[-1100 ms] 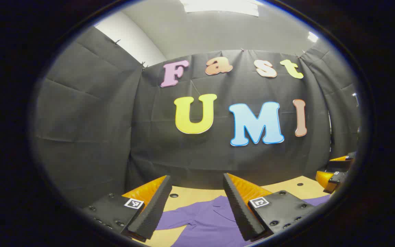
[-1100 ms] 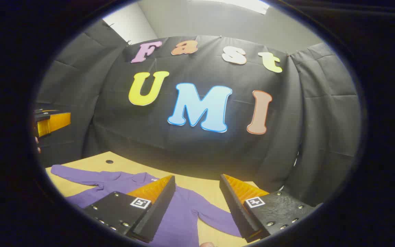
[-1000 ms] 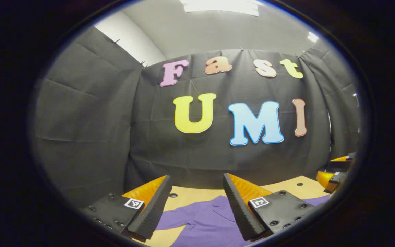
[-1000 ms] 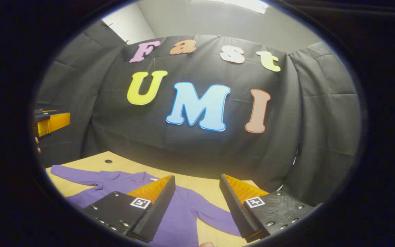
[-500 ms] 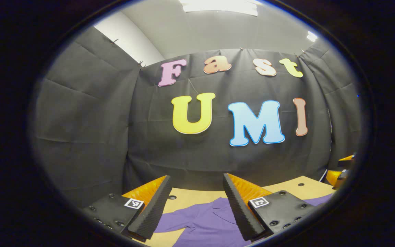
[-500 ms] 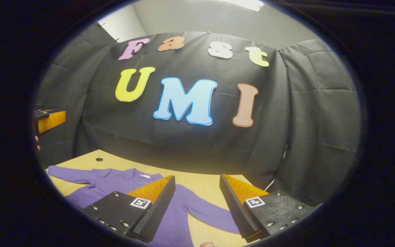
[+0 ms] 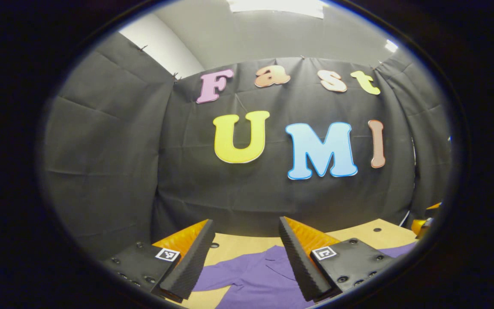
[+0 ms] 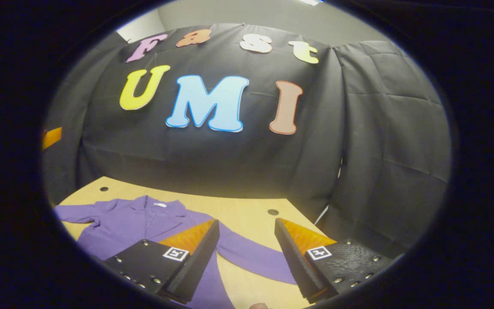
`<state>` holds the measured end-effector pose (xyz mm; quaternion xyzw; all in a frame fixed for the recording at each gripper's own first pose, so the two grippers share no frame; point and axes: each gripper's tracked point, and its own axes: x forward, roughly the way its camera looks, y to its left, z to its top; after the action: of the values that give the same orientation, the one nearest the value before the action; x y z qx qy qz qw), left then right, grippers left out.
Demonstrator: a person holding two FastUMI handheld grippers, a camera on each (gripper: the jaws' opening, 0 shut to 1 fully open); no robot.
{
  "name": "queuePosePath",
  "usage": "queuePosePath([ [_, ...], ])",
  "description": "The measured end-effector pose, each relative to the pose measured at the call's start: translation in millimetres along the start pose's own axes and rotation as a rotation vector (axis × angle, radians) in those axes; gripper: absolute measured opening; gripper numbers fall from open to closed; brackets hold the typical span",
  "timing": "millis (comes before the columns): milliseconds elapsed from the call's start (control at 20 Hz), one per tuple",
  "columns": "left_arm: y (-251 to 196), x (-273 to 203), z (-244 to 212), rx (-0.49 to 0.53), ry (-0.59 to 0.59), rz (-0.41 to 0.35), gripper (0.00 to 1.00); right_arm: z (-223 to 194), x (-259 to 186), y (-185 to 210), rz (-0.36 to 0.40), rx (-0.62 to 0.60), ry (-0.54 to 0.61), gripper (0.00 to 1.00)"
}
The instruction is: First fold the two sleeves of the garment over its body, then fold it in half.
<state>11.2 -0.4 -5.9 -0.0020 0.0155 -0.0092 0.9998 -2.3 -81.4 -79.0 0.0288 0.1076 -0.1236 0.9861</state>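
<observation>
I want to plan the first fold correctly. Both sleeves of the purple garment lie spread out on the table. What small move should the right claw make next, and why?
Probably lower the right claw onto the sleeve lying between its fingers. The claw is open, holds nothing and is apart from the cloth, and the purple garment lies flat on the table with neither sleeve folded, so a sleeve must be gripped first.

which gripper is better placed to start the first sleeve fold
Probably the right. The right gripper is open, with a spread sleeve of the purple garment lying between its fingers. The left gripper, also open, faces the collar.
</observation>
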Motion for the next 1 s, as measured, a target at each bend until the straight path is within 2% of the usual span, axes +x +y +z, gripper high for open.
queuePosePath([
  [200,4.5,-1.4,-4.7,0.005,0.012,0.016,0.98,-36.9,10.4,-36.6,-0.101,0.013,0.106,0.85],
  [300,5.9,-0.3,-4.3,0.008,0.019,0.026,0.94,-57.6,14.3,-57.0,-0.149,0.032,0.162,0.85],
  [600,9.3,-2.5,-8.5,0.011,0.040,0.052,0.96,-119.0,29.6,-107.9,-0.258,0.087,0.308,0.85],
  [650,9.0,-3.0,-9.9,0.010,0.046,0.054,0.98,-131.0,31.4,-114.9,-0.270,0.104,0.338,0.85],
  [750,8.6,-5.3,-10.4,0.008,0.052,0.057,0.94,-156.6,35.3,-126.9,-0.289,0.135,0.410,0.85],
  [800,7.8,-4.2,-9.6,0.011,0.055,0.059,0.96,-167.9,38.7,-130.5,-0.296,0.152,0.446,0.85],
  [1000,8.1,-7.0,-11.6,0.026,0.068,0.063,0.94,-205.6,48.7,-149.4,-0.337,0.235,0.543,0.85],
])
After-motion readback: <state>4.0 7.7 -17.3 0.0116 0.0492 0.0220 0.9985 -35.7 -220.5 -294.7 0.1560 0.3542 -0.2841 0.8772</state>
